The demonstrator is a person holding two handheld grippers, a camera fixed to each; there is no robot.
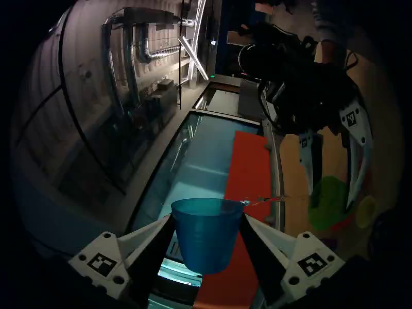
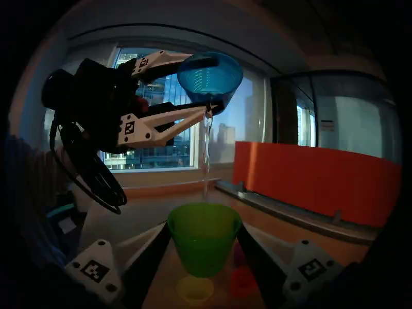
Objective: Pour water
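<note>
— How far along is the pouring?
— It is happening now: a thin water stream (image 2: 206, 149) is falling from the tilted blue cup (image 2: 208, 77) into the green cup (image 2: 204, 242). I cannot tell how full the green cup is.
— And the grippers?
— The left gripper (image 1: 207, 220) is clamping the blue cup between both fingers, and the right gripper (image 2: 204, 227) is gripping the green cup, holding it directly under the spout

Bluish daylight fills an otherwise dim room. Ahead and to the left of the right gripper (image 2: 204, 226), a wide window (image 2: 159, 154) looks onto high-rise towers. To the gripper's right, an orange panel (image 2: 319, 180) stands behind a metal rail (image 2: 288, 211) along a wooden tabletop (image 2: 149, 203). A glass partition (image 2: 340, 123) rises above the panel.
</note>
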